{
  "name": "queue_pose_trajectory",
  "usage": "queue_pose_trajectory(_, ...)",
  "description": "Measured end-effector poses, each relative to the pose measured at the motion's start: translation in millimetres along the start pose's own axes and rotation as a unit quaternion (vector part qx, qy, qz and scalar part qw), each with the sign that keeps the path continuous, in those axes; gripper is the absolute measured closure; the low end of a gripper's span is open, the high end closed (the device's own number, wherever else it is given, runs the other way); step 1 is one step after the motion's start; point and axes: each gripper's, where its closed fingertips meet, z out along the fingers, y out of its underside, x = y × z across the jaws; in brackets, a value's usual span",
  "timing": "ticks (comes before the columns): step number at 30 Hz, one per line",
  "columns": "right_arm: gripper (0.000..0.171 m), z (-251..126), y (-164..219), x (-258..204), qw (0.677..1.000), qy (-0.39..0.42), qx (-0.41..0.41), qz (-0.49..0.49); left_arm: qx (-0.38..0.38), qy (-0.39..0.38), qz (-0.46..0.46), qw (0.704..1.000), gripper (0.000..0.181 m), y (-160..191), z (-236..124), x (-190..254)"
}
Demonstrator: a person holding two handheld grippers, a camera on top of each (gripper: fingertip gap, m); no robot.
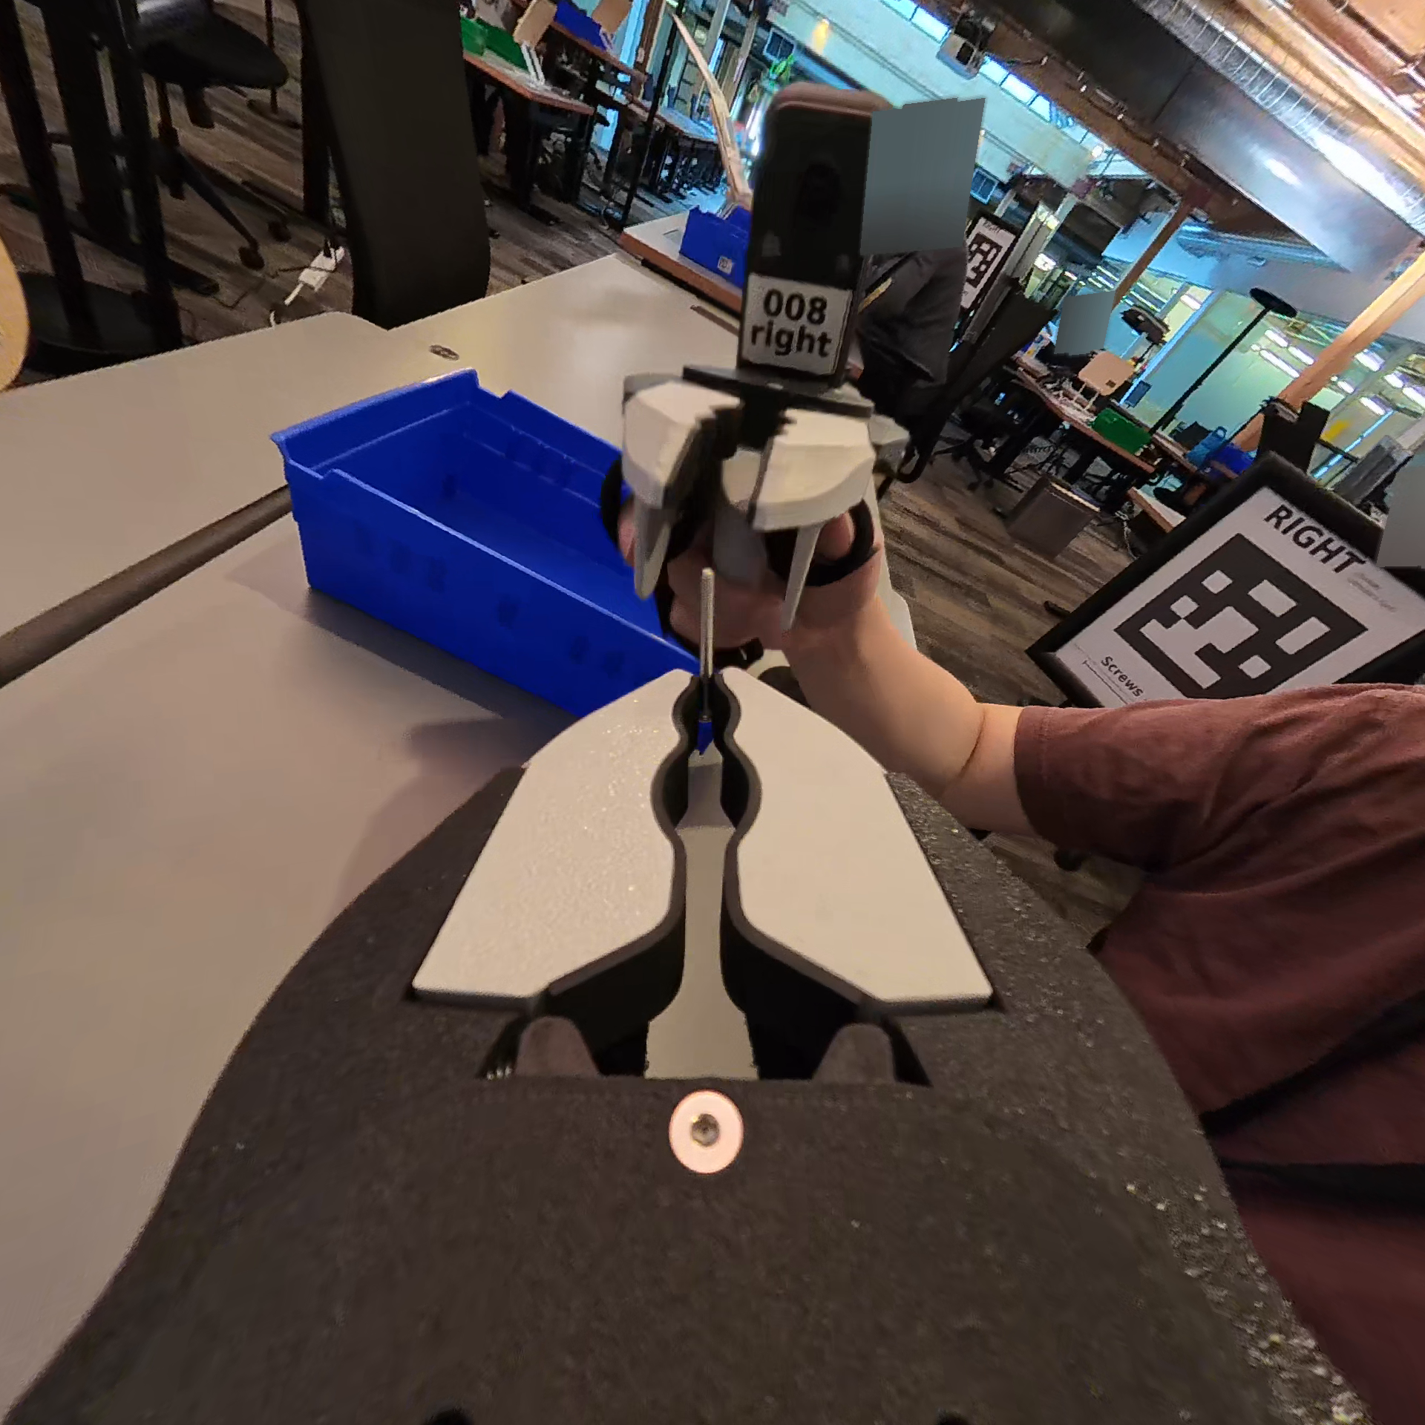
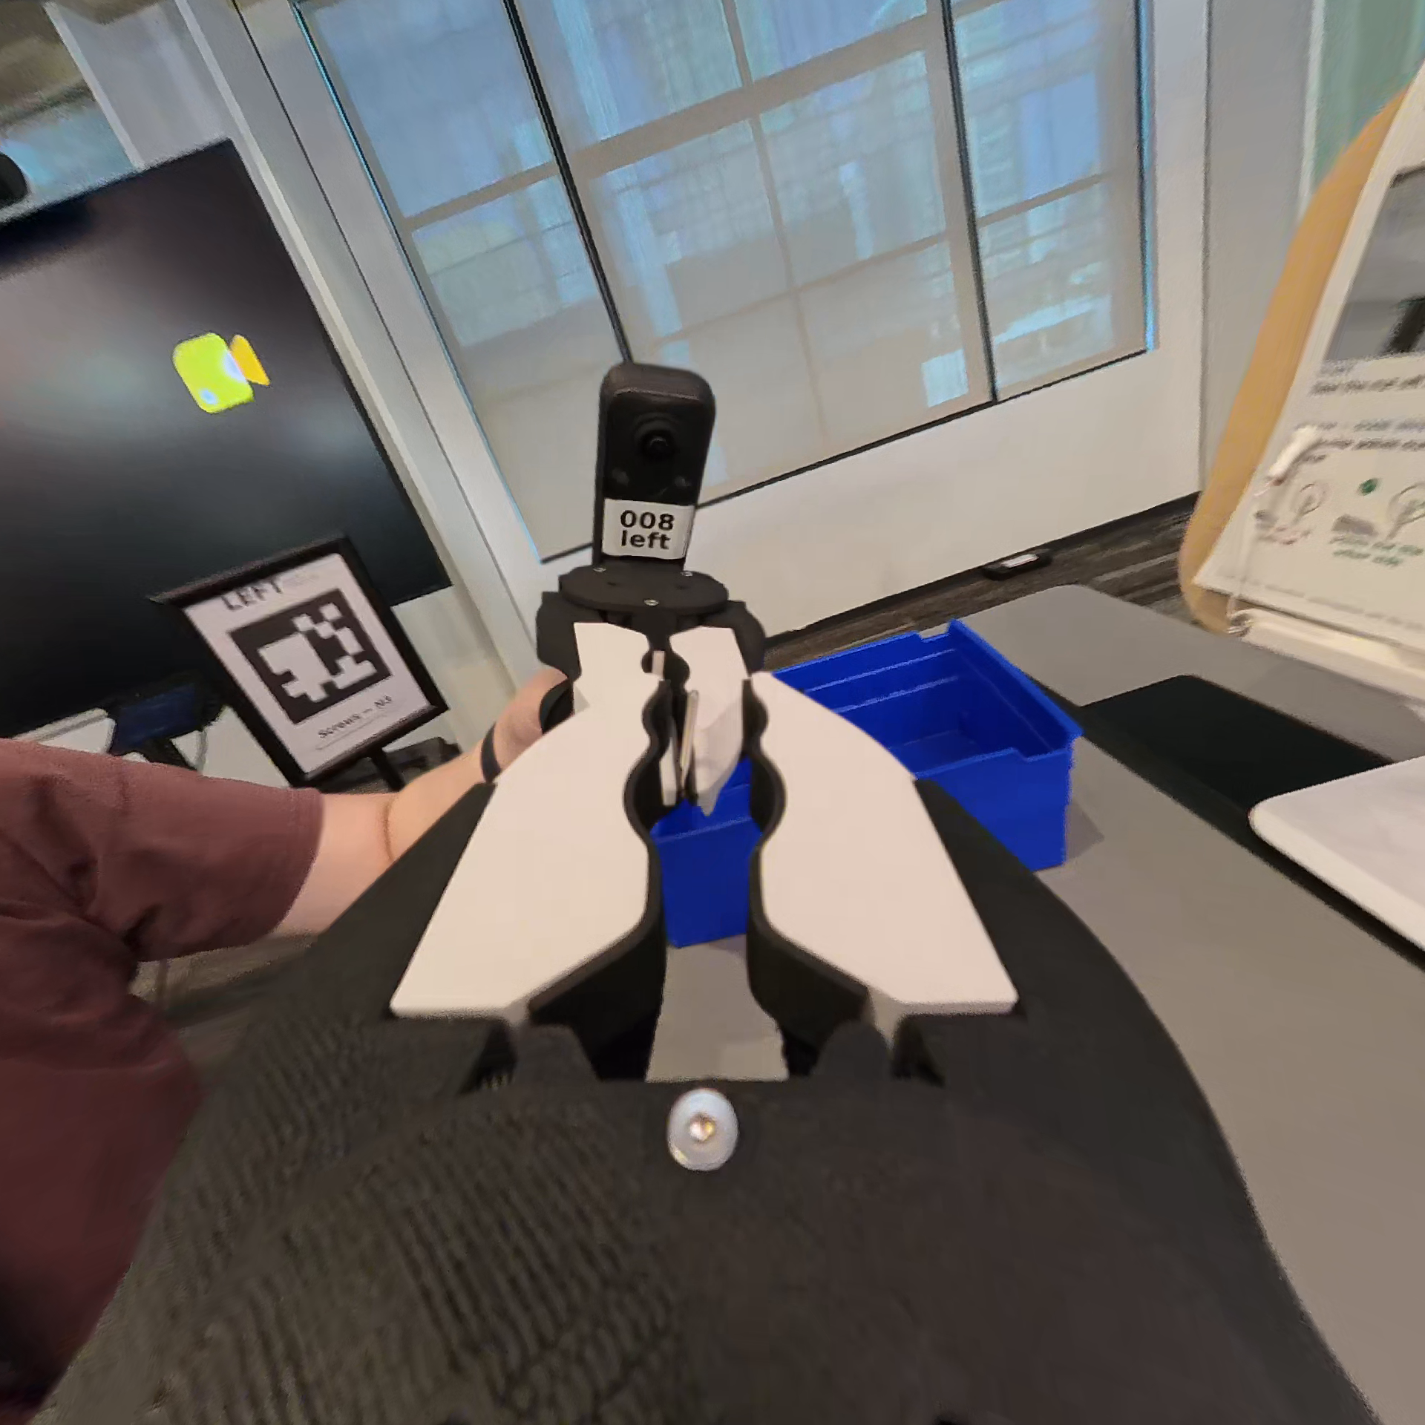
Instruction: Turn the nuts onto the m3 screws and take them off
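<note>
My left gripper (image 1: 703,682) is shut on a thin silver M3 screw (image 1: 706,617), which sticks out past its tips towards the right gripper. My right gripper (image 2: 703,690) is open, with a finger on each side of the screw (image 2: 688,740) and of the left gripper's tips (image 2: 694,794). In the left wrist view the right gripper (image 1: 721,594) faces me just beyond the screw's end, fingers apart. I cannot make out a nut in either view. Both grippers are held above the table, near the blue bin.
An open blue bin (image 1: 463,501) (image 2: 964,732) stands on the grey table (image 1: 154,771) (image 2: 1157,1002) just behind the grippers. Framed marker signs (image 1: 1234,617) (image 2: 308,663) stand beside the table. A white flat object (image 2: 1349,833) lies at the right. The person's arms reach in. The tips of both grippers are at nearly the same place.
</note>
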Motion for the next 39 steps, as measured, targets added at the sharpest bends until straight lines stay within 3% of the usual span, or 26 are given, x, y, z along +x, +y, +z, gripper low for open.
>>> queue_pose_trajectory(5, 0.155, -25, -3, -6, 0.994, 0.044, -0.082, -0.051, 0.013, -0.005, 0.036, 0.999, 0.179, -6, -18, 1)
queue_pose_trajectory(8, 0.153, -46, 19, 8, 0.97, 0.139, -0.187, -0.071, 0.032, -0.012, 0.059, 0.998, 0.179, -13, -34, 3)
queue_pose_trajectory(11, 0.152, -66, 52, 20, 0.933, 0.222, -0.272, -0.081, 0.053, -0.03, 0.073, 0.995, 0.179, -20, -53, 1)
queue_pose_trajectory(16, 0.153, -94, 138, 24, 0.861, 0.286, -0.418, -0.041, 0.059, -0.087, 0.076, 0.992, 0.179, -24, -83, -15)
queue_pose_trajectory(22, 0.16, -103, 199, 36, 0.776, 0.262, -0.565, -0.101, 0.081, -0.076, 0.066, 0.992, 0.179, -28, -109, -8)
queue_pose_trajectory(25, 0.16, -102, 217, 36, 0.75, 0.187, -0.623, -0.12, 0.078, -0.086, 0.07, 0.991, 0.179, -27, -117, -9)
queue_pose_trajectory(29, 0.162, -104, 222, 30, 0.713, 0.177, -0.672, -0.089, 0.102, -0.075, 0.081, 0.989, 0.179, -39, -128, 5)
queue_pose_trajectory(32, 0.162, -102, 218, 32, 0.693, 0.191, -0.684, -0.124, 0.092, -0.086, 0.096, 0.987, 0.179, -36, -130, 8)
queue_pose_trajectory(39, 0.162, -89, 223, 34, 0.725, 0.261, -0.624, -0.127, 0.09, -0.084, 0.097, 0.988, 0.179, -36, -129, 14)
